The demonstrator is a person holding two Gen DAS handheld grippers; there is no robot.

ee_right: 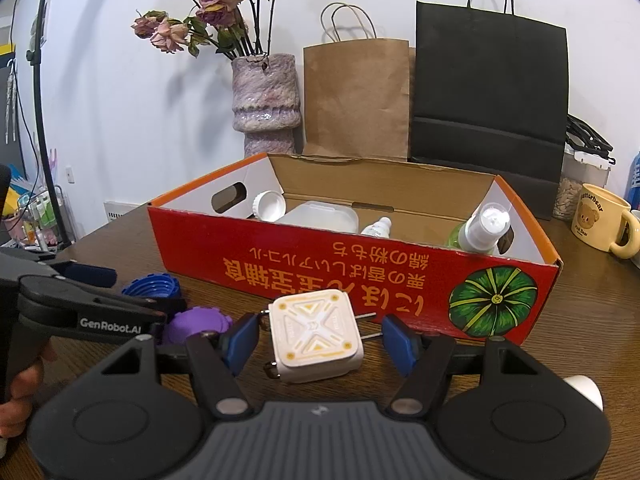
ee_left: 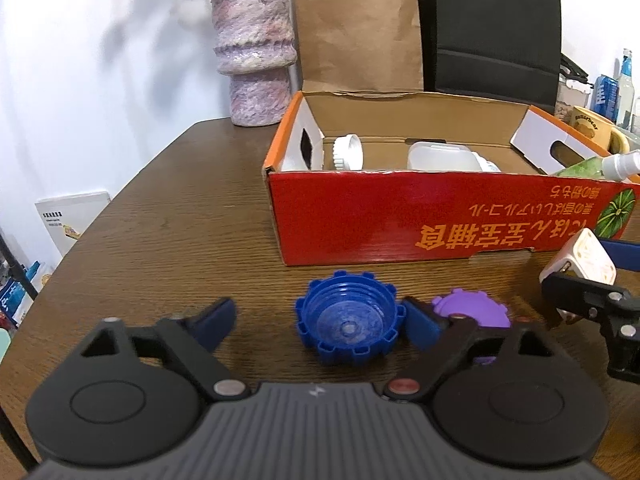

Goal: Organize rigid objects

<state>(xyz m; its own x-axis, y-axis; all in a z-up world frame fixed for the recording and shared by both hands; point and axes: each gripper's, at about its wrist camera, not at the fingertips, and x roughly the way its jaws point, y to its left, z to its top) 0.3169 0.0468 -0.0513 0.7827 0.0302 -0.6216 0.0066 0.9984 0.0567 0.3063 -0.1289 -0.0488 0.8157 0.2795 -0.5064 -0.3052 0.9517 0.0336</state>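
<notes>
L gripper [ee_left: 316,320] sat low over the brown table [ee_left: 160,240], jaws spread w/ the blue ridged cap [ee_left: 347,318] between them: its R pad touched the cap's edge, its L pad stood clear, so no real pinch. Cap lay open side up, just near of the red box [ee_left: 400,220]. Purple cap [ee_left: 472,307] lay just R of the blue one, partly behind the R finger.

R gripper [ee_right: 320,340] was spread too, w/ the white square charger [ee_right: 316,336] between its pads; gaps showed on both sides, pads not pressing. Charger rested on the table, prongs pointing R, near the box's front wall.

Inside the box: white lid [ee_right: 269,206] at far L, clear plastic container [ee_right: 320,218] mid, small white bottle [ee_right: 378,226], green spray bottle [ee_right: 478,230] at R.

Behind the box: vase [ee_right: 266,100], brown bag [ee_right: 356,96], black bag [ee_right: 490,88]. Yellow mug [ee_right: 600,220] stood far R.
</notes>
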